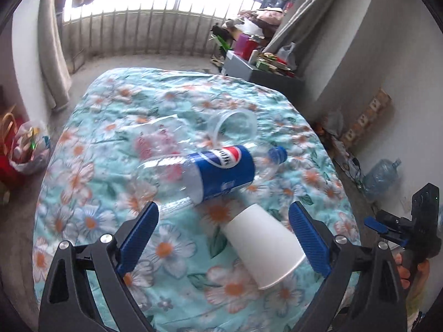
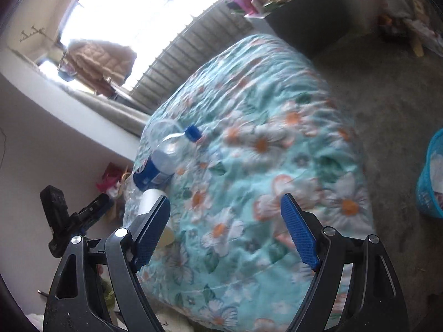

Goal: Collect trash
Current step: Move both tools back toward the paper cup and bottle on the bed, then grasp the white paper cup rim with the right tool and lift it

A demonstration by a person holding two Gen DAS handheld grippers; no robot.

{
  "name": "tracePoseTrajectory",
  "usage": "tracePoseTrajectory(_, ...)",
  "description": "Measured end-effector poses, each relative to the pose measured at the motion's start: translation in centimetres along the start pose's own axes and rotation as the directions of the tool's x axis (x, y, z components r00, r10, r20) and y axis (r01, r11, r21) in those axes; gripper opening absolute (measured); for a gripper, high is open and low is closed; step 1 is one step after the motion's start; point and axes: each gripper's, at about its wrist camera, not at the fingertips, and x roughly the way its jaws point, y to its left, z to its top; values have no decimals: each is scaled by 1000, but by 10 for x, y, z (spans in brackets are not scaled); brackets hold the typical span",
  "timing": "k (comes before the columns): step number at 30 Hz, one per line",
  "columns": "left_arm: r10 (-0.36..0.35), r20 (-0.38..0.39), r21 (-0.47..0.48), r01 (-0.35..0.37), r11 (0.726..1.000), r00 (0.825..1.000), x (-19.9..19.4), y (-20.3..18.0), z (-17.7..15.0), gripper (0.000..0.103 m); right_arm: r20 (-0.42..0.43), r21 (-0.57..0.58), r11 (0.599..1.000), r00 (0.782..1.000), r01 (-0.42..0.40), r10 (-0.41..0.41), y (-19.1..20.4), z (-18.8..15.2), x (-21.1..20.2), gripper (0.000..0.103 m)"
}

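A teal quilted bedspread with white and orange flowers (image 1: 116,127) is covering the bed. Grey curtains (image 1: 52,55) are hanging beside a bright railed balcony window (image 1: 155,2). A dark cabinet (image 1: 265,78) cluttered with small items is standing by the far right corner. A large translucent blue water jug (image 1: 380,177) is sitting on the floor against the white wall. A red bag (image 1: 11,149) is resting on the floor at left.
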Motion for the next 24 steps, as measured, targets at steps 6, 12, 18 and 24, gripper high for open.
tracePoseTrajectory(6, 5, -3, -95, -6, 995, 1000, 6, 31, -21, 93, -111, -130, 989, 992, -74, 59, 57, -19, 46, 78)
tracePoseTrajectory(12, -11, -8, -108, 10, 994, 1000, 7, 44, -34, 93, -109, -305, 952, 994, -39, 5, 83, -45, 64, 71)
tracePoseTrajectory(18, -43, -6, -108, 42, 993, 999, 9, 43, -37, 93, -136, -328, 944, 990, -25, -21, 92, -55, 98, 32)
tracePoseTrajectory(24, -98, 14, -74, 99, 992, 995, 5, 32, -34, 93, -124, -324, 945, 992, -45, 4, 95, -51, 96, 2)
